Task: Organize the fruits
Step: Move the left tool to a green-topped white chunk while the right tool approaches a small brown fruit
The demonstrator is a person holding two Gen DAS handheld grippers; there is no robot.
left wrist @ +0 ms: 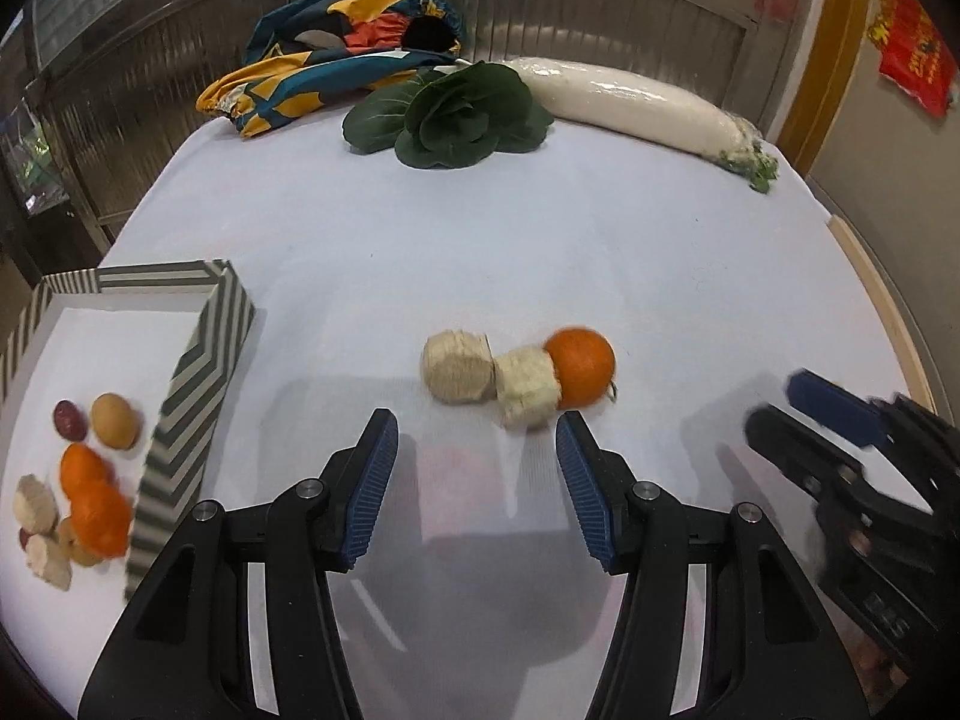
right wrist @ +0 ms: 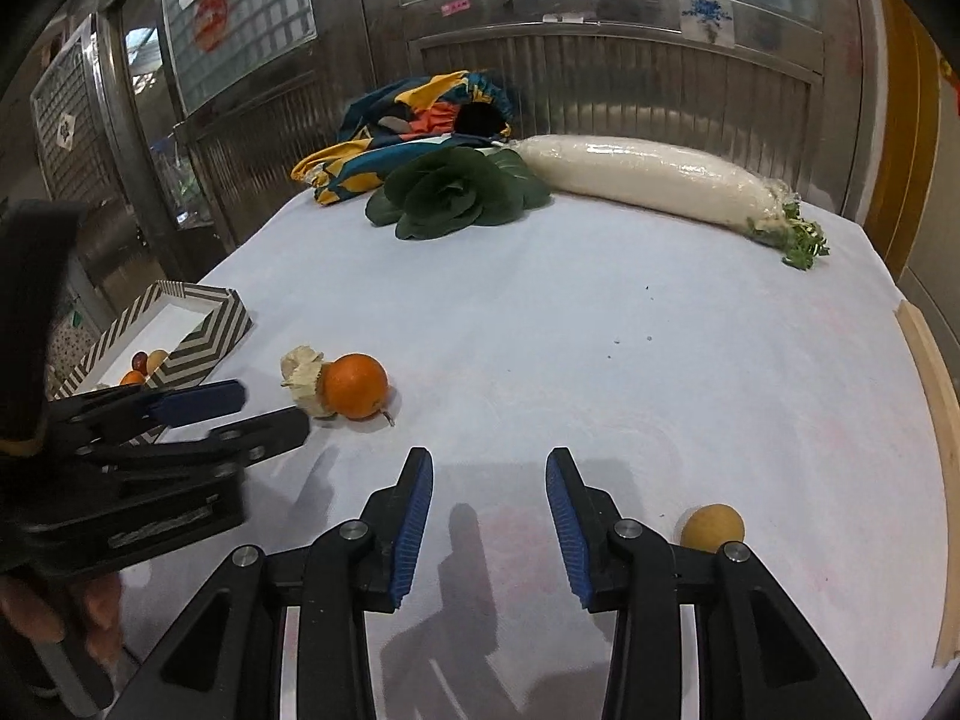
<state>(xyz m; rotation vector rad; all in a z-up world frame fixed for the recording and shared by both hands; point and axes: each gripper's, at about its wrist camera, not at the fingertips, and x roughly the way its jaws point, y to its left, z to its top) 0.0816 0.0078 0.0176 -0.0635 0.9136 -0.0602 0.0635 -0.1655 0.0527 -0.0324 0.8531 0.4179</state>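
An orange [left wrist: 582, 367] lies mid-table, touching two beige chunky pieces [left wrist: 459, 367]. My left gripper [left wrist: 477, 429] is open and empty, just short of them. The striped box [left wrist: 198, 360] at the left holds oranges [left wrist: 93, 498], a tan fruit [left wrist: 114, 420], a dark red fruit [left wrist: 69, 419] and beige pieces. My right gripper [right wrist: 489, 468] is open and empty over bare cloth. A small yellow fruit [right wrist: 712, 527] lies by its right finger. The orange [right wrist: 355, 386], the box [right wrist: 204, 333] and the left gripper [right wrist: 264, 414] also show in the right wrist view; the right gripper [left wrist: 798, 414] shows in the left wrist view.
At the far edge lie a leafy green vegetable [left wrist: 462, 114], a long white radish [left wrist: 636, 105] and a colourful cloth bag [left wrist: 342, 60]. A white cloth [left wrist: 420, 240] covers the table. A wooden table edge [right wrist: 936, 384] runs along the right. Metal doors stand behind.
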